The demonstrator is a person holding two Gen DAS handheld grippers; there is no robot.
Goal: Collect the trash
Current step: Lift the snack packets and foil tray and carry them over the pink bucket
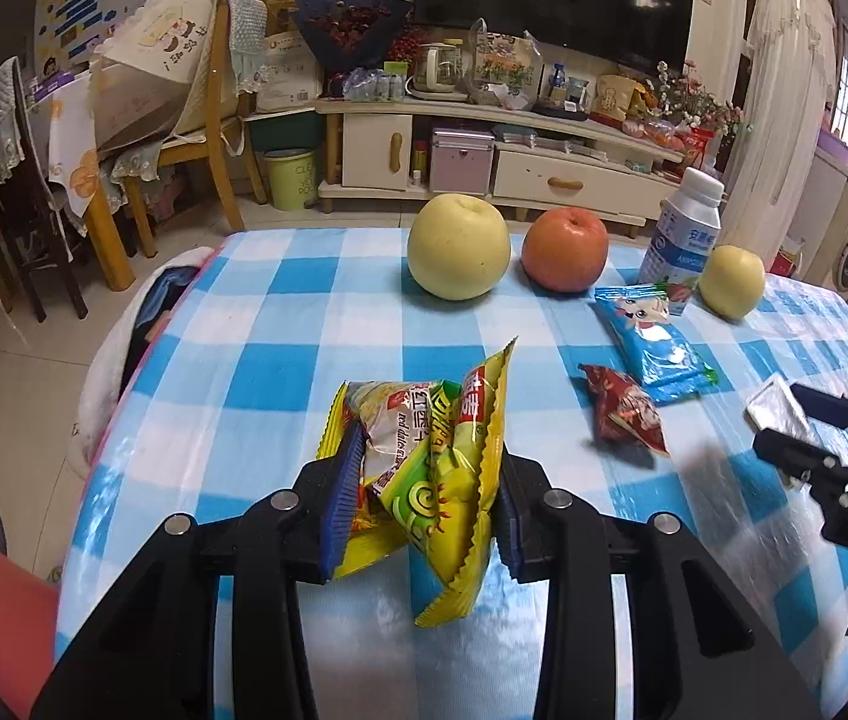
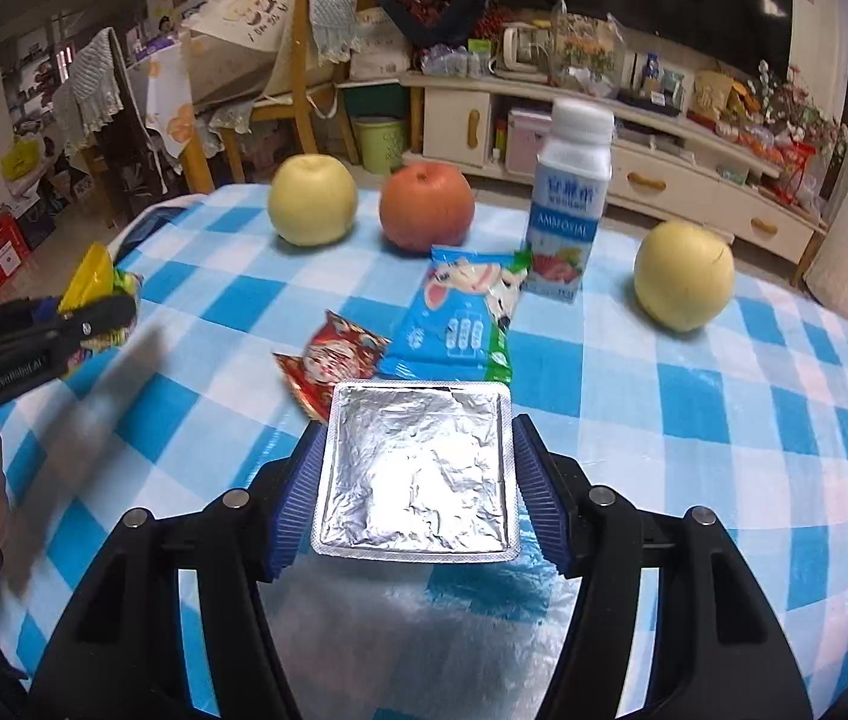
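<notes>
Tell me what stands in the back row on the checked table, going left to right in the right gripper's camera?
Big pale yellow apple → round orange-red apple → white plastic yogurt bottle with a blue label → smaller yellow apple.

Crumpled yellow wrappers [image 1: 424, 468] and foil tray [image 2: 418, 474] lifted

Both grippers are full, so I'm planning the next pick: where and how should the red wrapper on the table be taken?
Pinch the red wrapper across its puffed middle, from above on its open left side; it lies flat, and the blue wrapper crowds its right.
</notes>
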